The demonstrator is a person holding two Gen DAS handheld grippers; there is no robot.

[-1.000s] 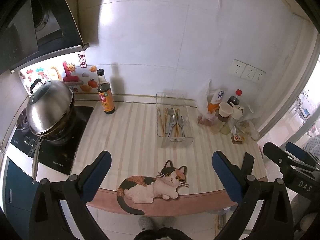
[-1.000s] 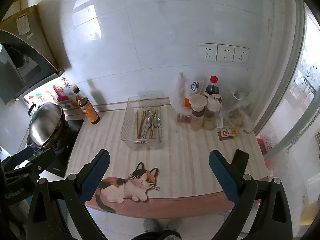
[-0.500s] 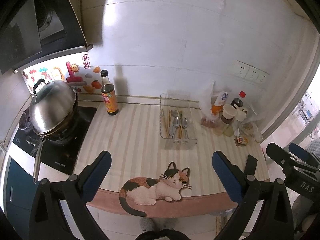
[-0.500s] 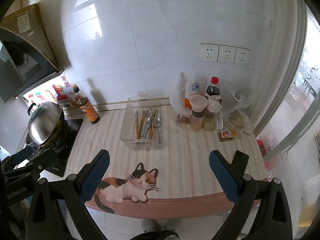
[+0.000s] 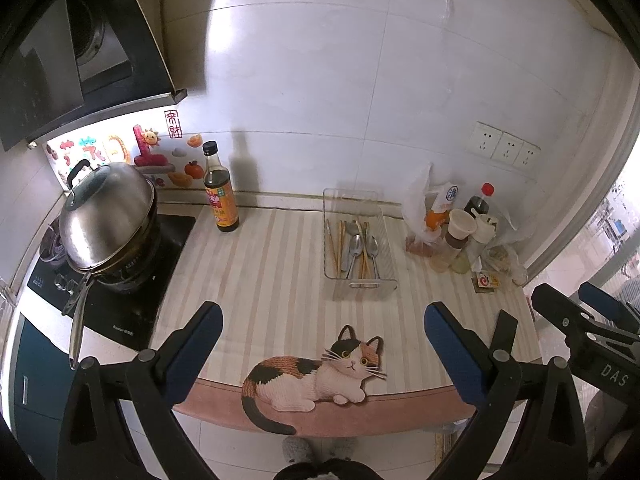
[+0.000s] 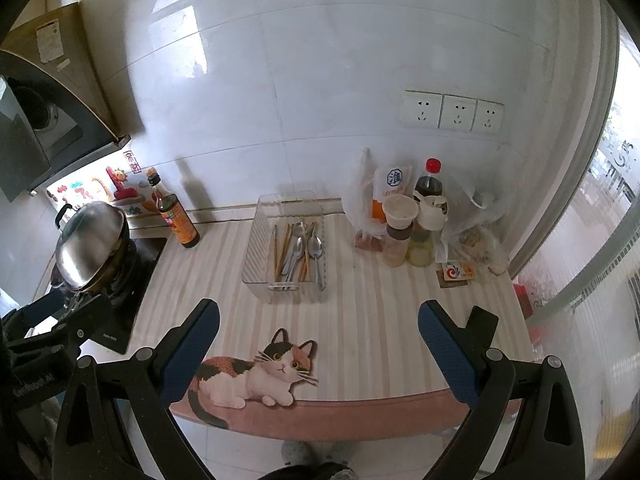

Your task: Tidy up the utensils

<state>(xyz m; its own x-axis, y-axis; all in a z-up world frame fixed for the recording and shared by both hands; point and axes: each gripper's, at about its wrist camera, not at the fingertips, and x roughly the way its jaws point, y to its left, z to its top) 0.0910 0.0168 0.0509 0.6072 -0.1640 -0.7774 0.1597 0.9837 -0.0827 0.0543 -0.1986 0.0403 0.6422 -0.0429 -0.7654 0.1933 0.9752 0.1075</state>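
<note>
— Where are the spoons (image 5: 362, 249) and chopsticks (image 5: 335, 245) sitting?
— They are lying mixed together in the clear tray (image 6: 256, 256), far back on the striped surface (image 5: 272, 280).
— What are the grippers doing?
— The left gripper (image 5: 322, 340) and the right gripper (image 6: 319, 338) are hanging near the cat picture (image 5: 316, 376). Both are showing their jaws spread wide, gripping nothing.
— What is standing left of the tray?
— A sauce bottle (image 5: 219, 192) and a shiny pot (image 5: 106, 224).

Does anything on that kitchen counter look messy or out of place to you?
Only the clear tray: its spoons and chopsticks lie jumbled, crossing each other rather than sorted. The jars and bags by the sockets are crowded but upright. Nothing looks spilled or broken. Both claws, left and right, are open and empty.
</note>
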